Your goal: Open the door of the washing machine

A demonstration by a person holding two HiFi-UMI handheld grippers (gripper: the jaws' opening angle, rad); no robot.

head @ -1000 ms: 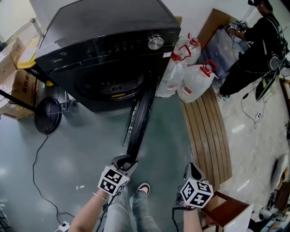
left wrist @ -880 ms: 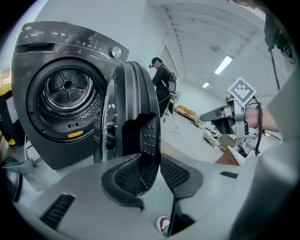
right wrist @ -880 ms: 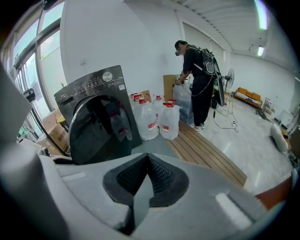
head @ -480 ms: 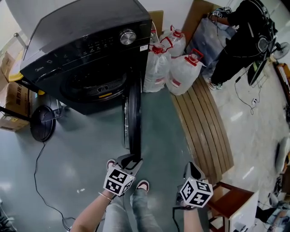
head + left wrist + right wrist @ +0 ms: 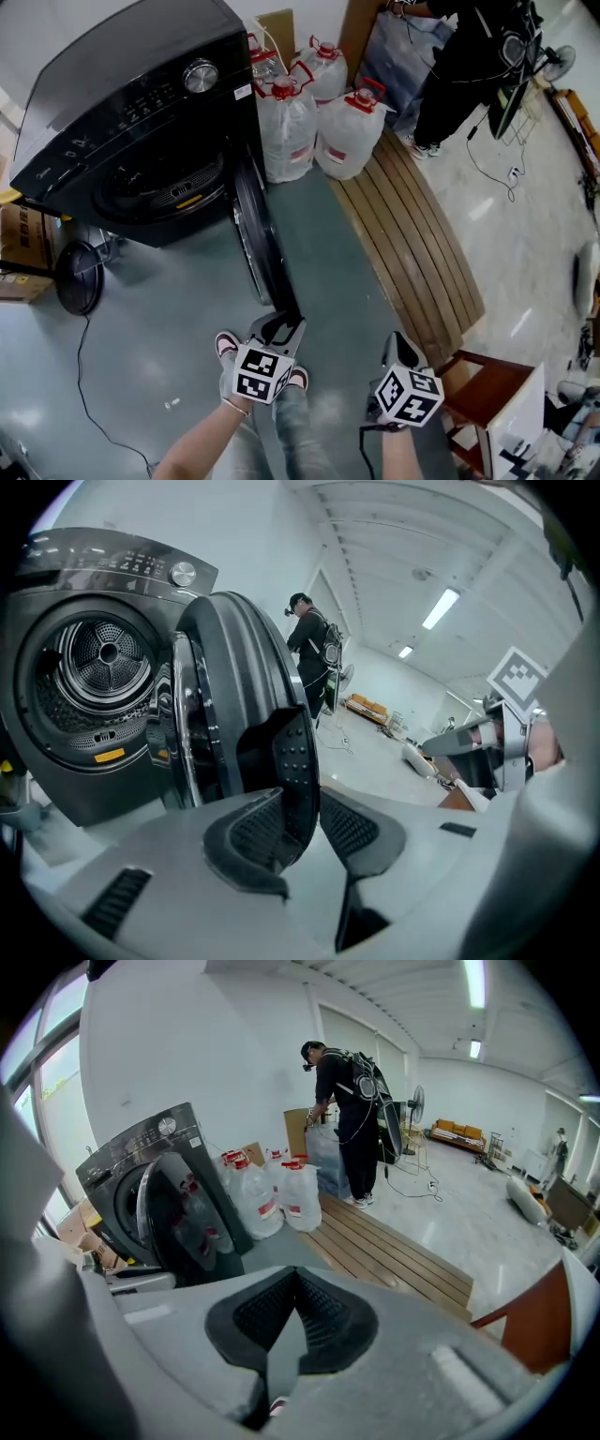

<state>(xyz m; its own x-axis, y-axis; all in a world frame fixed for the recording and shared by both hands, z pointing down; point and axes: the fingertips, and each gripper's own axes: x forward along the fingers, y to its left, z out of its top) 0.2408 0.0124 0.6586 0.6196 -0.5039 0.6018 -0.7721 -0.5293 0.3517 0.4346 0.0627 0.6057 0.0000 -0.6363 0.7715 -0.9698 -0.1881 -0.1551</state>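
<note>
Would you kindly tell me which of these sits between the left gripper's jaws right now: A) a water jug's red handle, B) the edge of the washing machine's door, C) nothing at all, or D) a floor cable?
B: in the left gripper view, the left gripper has its jaws closed on the dimpled edge of the open door.

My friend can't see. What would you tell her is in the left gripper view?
The left gripper is clamped on the edge of the black door of the washing machine, and the door stands swung open. Left of it the round steel drum shows, and a person stands far behind.
</note>
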